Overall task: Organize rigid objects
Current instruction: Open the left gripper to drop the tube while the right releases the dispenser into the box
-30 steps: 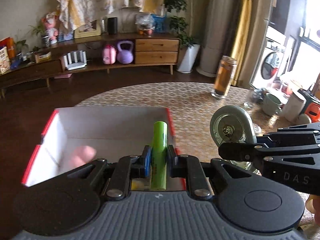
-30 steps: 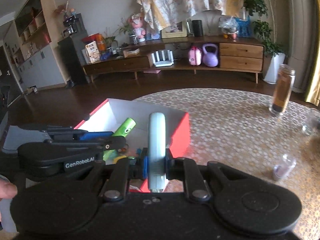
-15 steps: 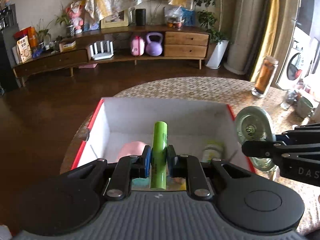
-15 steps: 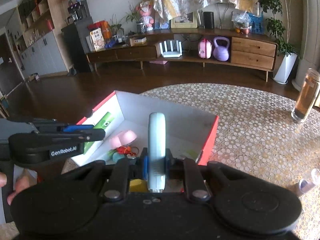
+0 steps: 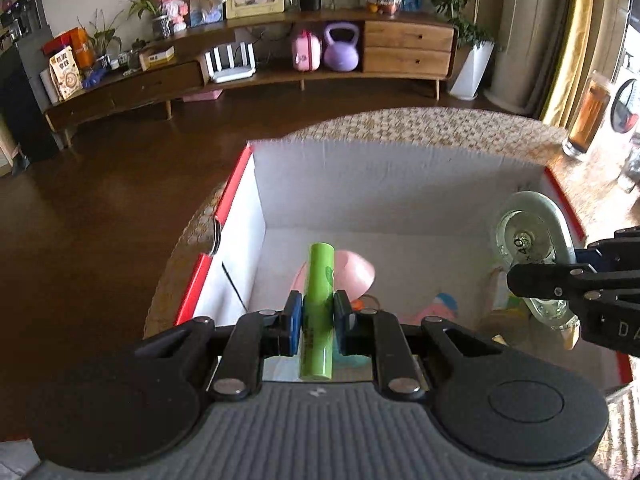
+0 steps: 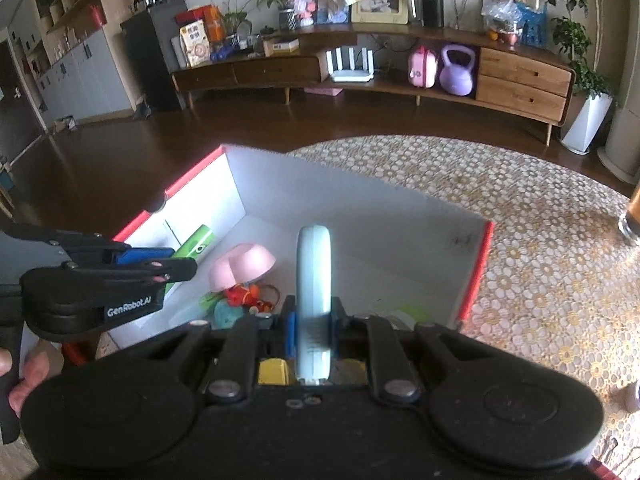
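**Both items over the box, release pending**

Left wrist: left gripper [image 5: 316, 322] fingers clamped on a green cylinder [image 5: 318, 312], held above the open red-edged box [image 5: 400, 184] on the tabletop [image 5: 420, 126]. A pink bowl [image 5: 356, 270] already lies inside.

Right wrist: right gripper [image 6: 313, 326] fingers closed on a pale caster wheel [image 6: 313, 292], also over the box. Small toys sit on the box floor, probably sorted earlier; blur hides details. Remaining: drop both.
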Available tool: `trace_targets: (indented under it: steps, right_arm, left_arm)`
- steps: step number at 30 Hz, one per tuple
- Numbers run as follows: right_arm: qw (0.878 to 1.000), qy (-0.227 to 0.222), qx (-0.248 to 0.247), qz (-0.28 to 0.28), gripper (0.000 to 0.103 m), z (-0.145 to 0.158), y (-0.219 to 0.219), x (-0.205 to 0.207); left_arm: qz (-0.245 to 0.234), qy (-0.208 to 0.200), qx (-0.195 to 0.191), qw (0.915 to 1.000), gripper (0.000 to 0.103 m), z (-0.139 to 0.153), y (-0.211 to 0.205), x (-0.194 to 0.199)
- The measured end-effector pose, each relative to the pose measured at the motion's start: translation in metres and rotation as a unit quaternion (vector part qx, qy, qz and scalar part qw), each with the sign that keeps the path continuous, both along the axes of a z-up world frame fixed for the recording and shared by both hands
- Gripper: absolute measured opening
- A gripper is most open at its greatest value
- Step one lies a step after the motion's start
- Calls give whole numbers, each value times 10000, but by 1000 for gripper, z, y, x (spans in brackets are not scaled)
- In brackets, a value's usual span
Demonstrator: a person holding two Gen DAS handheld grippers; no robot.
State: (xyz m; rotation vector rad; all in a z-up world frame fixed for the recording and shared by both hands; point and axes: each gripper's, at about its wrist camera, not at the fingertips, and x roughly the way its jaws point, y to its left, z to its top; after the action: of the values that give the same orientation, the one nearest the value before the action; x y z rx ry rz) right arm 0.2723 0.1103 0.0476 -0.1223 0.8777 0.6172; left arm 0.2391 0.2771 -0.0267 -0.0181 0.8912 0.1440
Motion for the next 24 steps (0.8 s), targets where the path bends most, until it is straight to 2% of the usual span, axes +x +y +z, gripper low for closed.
trace_targets:
  steps: [13,24]
  right_arm:
    - [9989,377,-254,-82,16,-32,10,13]
    - [9989,432,-178,-81,21,-26,3,7]
  left_arm:
    - [49,514,-66,9986,16,-28,0,16]
    - [174,846,-334,9957,16,-47,5,17]
